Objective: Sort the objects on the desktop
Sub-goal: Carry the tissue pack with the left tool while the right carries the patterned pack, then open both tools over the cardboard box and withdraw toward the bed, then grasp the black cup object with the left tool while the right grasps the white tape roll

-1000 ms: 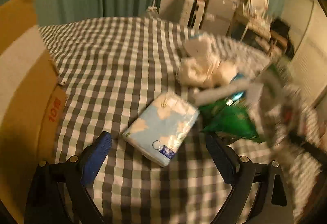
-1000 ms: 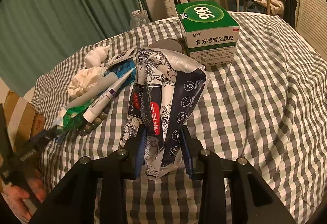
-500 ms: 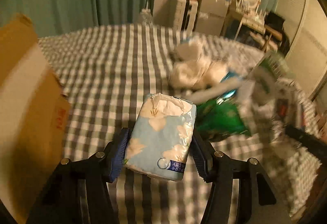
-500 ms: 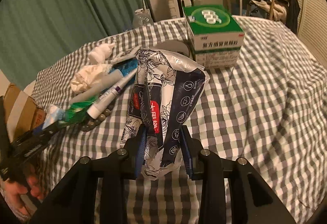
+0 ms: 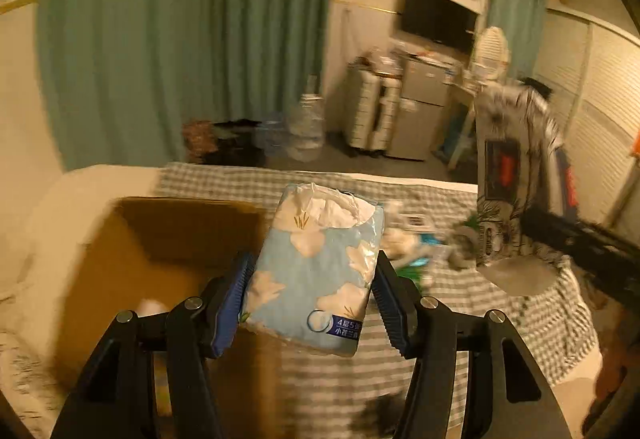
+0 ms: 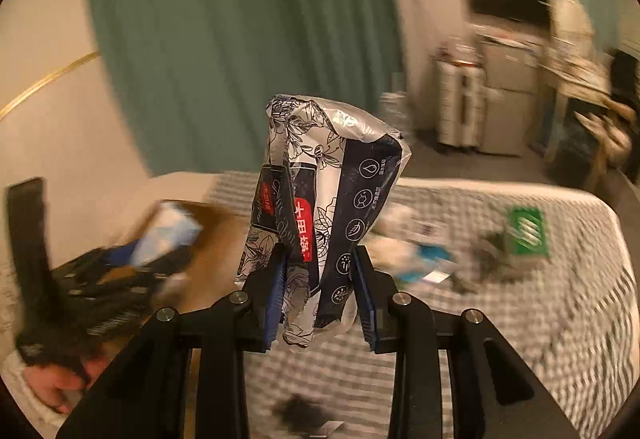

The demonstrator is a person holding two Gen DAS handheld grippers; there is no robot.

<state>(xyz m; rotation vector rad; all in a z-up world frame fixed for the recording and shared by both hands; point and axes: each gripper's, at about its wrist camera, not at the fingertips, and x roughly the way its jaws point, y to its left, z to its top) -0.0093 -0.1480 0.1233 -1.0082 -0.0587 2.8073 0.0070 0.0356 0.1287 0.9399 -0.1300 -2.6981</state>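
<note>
My left gripper is shut on a light blue tissue pack with white flowers and holds it in the air beside an open cardboard box. My right gripper is shut on a black-and-white floral packet with a red label, also lifted above the bed. In the left wrist view that packet hangs at the right. In the right wrist view the tissue pack shows blurred over the box.
The checked bedspread holds crumpled tissues, a blue wrapper and a green medicine box. Green curtains, water bottles and a small fridge stand beyond the bed.
My left gripper closed on the tissue pack, lifted it off the bedspread and swung left toward the cardboard box. My right gripper rose and turned left with the floral packet.
</note>
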